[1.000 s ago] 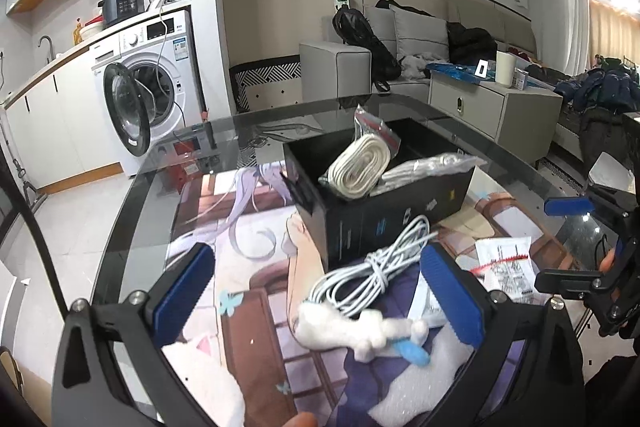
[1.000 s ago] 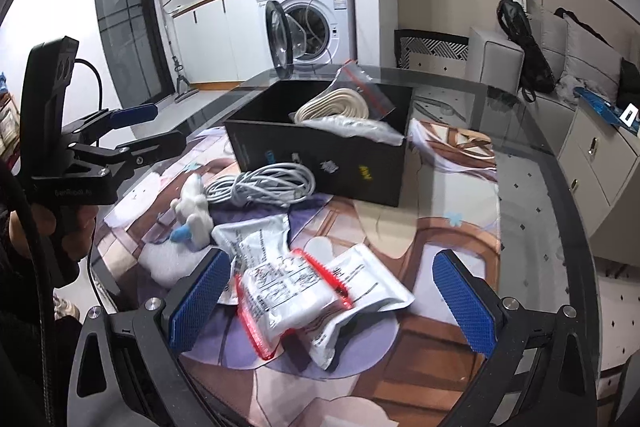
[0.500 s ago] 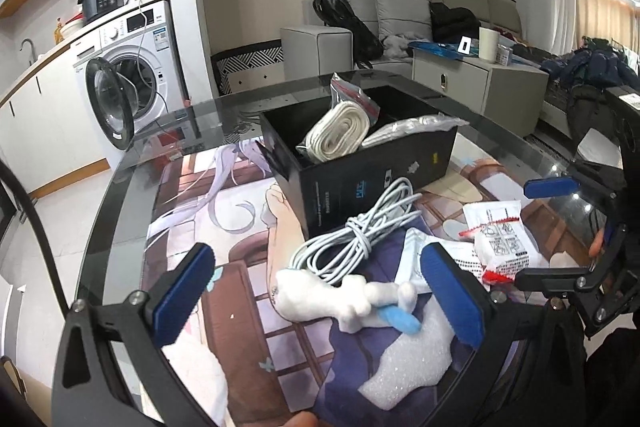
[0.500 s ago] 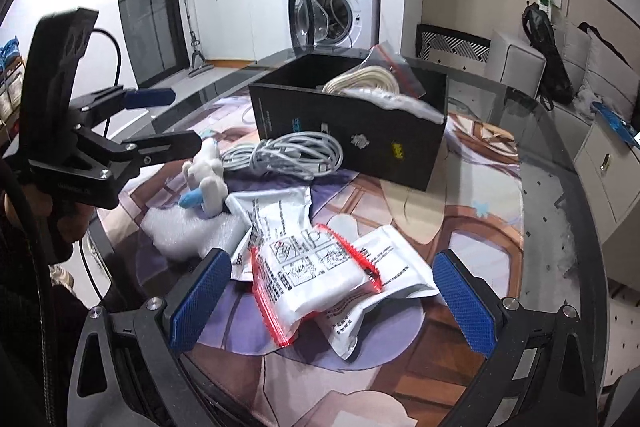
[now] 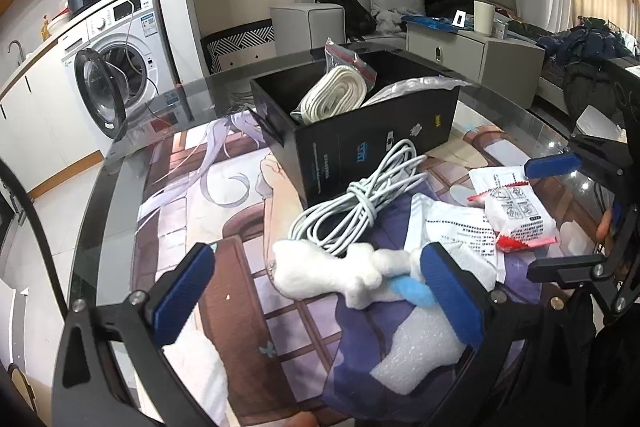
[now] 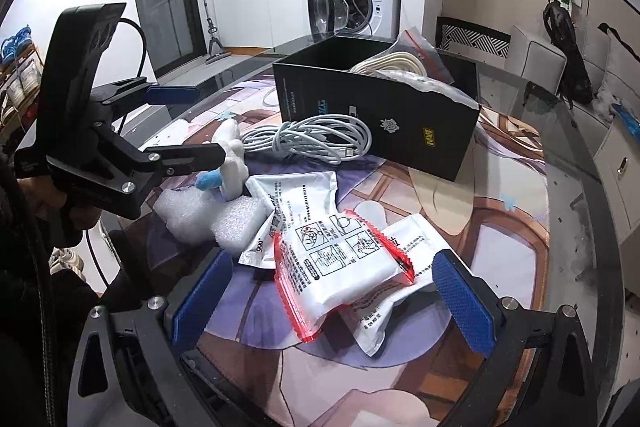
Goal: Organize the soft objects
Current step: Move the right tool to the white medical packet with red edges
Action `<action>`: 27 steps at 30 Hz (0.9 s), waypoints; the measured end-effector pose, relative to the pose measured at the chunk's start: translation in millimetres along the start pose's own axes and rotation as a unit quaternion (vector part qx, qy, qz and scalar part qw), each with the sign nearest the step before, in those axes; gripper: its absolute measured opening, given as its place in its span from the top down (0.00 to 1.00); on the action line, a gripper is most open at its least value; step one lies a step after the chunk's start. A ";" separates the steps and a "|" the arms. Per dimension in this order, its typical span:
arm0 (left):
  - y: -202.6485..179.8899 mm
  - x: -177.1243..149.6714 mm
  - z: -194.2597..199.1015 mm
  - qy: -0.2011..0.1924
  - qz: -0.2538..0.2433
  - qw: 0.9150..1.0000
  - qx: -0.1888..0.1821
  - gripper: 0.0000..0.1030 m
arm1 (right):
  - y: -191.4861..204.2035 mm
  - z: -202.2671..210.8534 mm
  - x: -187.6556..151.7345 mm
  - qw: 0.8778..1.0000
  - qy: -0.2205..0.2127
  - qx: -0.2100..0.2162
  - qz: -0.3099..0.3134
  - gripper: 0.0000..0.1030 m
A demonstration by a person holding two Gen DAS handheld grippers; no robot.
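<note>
A black box [image 5: 360,131] stands on the glass table and holds a bagged white strap roll [image 5: 332,95] and a plastic bag. A white cable coil [image 5: 356,203] lies in front of it. A white plush toy with a blue tip [image 5: 340,273] lies between the wide-open fingers of my left gripper [image 5: 316,293], on the mat. My right gripper [image 6: 332,299] is open around a red-edged white packet [image 6: 340,259] lying on other white packets [image 6: 296,195]. White foam [image 6: 216,215] lies beside the plush toy [image 6: 232,163].
A printed mat [image 5: 200,195] covers the round glass table [image 5: 120,163]. A washing machine [image 5: 120,59] with its door open stands behind. A sofa and cabinet [image 5: 472,55] are at the back right. The table edge is close below both grippers.
Both grippers moved forward and down toward the table. The plush toy now sits between the left fingers; the red-edged packet now sits between the right fingers. Nothing was grasped.
</note>
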State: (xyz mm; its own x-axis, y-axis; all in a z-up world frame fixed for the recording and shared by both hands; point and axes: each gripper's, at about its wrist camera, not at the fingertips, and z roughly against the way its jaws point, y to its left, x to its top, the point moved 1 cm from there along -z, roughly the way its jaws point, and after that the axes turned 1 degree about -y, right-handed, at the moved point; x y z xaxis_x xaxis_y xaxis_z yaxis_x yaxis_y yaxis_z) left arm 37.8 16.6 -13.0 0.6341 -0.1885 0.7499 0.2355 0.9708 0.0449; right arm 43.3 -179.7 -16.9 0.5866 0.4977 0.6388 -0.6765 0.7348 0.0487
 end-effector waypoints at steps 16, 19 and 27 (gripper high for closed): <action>-1.1 -3.9 -13.9 0.037 -0.014 0.997 -0.059 0.00 | -0.3 -6.9 2.2 1.000 0.006 0.019 -0.001 0.16; -2.6 -3.5 -17.5 0.042 -0.017 0.997 -0.058 0.00 | -0.9 -6.3 2.0 1.000 0.005 0.020 -0.002 0.16; -2.7 -1.8 -31.8 0.058 -0.024 0.997 -0.048 0.00 | -3.7 -6.0 2.3 1.000 0.005 0.020 -0.001 0.16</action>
State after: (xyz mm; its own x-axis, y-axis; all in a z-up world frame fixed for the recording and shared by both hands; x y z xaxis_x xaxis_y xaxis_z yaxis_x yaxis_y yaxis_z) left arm 59.4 9.6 -35.4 0.6996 -0.2557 0.6672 0.3335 0.9427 0.0116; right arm 49.9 -178.4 -20.2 0.5923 0.5001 0.6317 -0.6919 0.7175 0.0808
